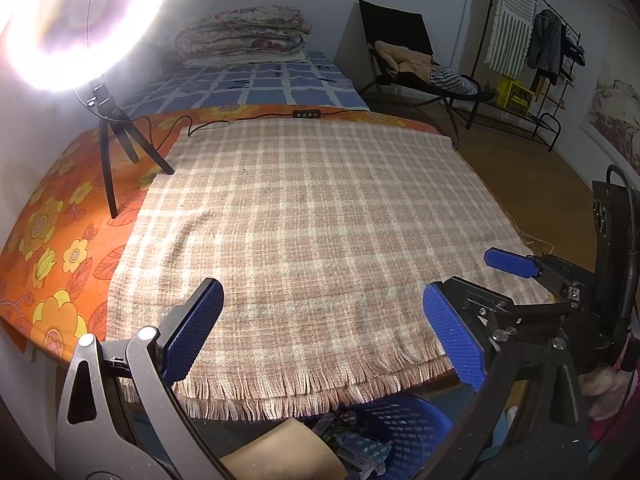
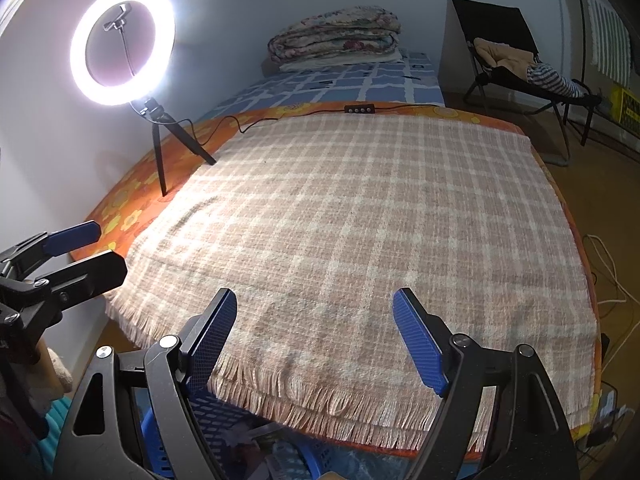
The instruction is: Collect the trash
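My left gripper [image 1: 324,320] hangs open over the near fringed edge of a pink plaid blanket [image 1: 312,216], with nothing between its blue pads. My right gripper [image 2: 316,320] is open too and empty, over the same edge of the plaid blanket [image 2: 352,216]. Each gripper shows in the other's view: the right gripper [image 1: 470,270] at the right, the left gripper [image 2: 110,246] at the left. Below the blanket's edge stands a blue plastic basket [image 1: 404,428] with several crumpled wrappers [image 1: 360,448] in it. The blue basket [image 2: 216,412] is partly hidden behind my fingers. I see no trash on the blanket.
A lit ring light on a black tripod [image 2: 160,152] stands at the blanket's far left, its cable and remote [image 2: 359,109] along the far edge. Folded quilts [image 2: 336,40] lie beyond. A folding chair [image 1: 404,56] and clothes rack [image 1: 536,60] stand at the right.
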